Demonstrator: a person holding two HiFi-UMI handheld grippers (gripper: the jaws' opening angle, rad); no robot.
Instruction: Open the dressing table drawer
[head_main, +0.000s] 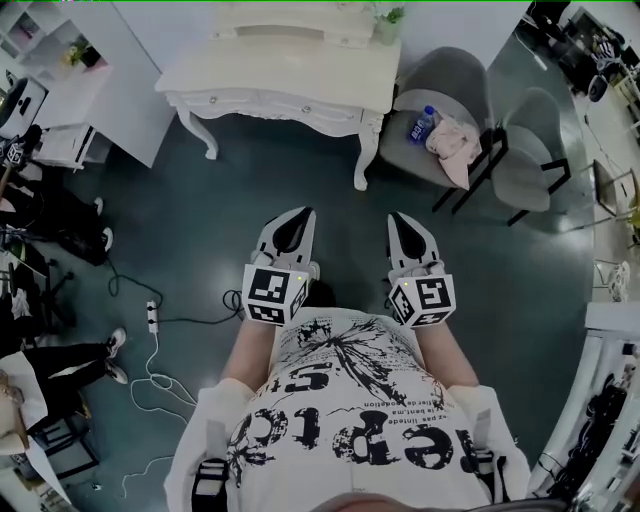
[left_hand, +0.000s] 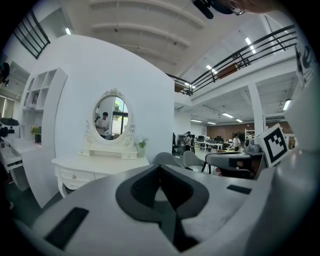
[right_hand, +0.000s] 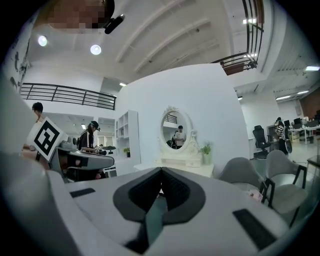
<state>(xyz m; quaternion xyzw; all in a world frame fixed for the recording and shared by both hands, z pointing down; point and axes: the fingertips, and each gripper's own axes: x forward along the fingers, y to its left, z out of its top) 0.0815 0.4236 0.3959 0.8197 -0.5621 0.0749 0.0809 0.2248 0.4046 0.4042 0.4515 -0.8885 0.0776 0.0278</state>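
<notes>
The white dressing table (head_main: 280, 75) stands against the far wall, and its front drawers (head_main: 265, 103) are closed, with small knobs. Both grippers hang in front of the person's body, well short of the table and touching nothing. The left gripper (head_main: 298, 216) is shut and empty, and so is the right gripper (head_main: 401, 219). In the left gripper view the shut left gripper (left_hand: 160, 168) points past the dressing table (left_hand: 95, 167), its oval mirror (left_hand: 111, 118) and a drawer knob (left_hand: 75, 176). The right gripper view shows the shut right gripper (right_hand: 161, 171) below the mirror (right_hand: 176, 131).
Two grey chairs (head_main: 452, 95) stand right of the table; one seat carries a bottle (head_main: 422, 125) and a pink cloth (head_main: 455, 142). A power strip (head_main: 152, 316) and cables lie on the dark floor at left, near a seated person's legs (head_main: 70, 360). A white shelf unit (head_main: 95, 90) stands at far left.
</notes>
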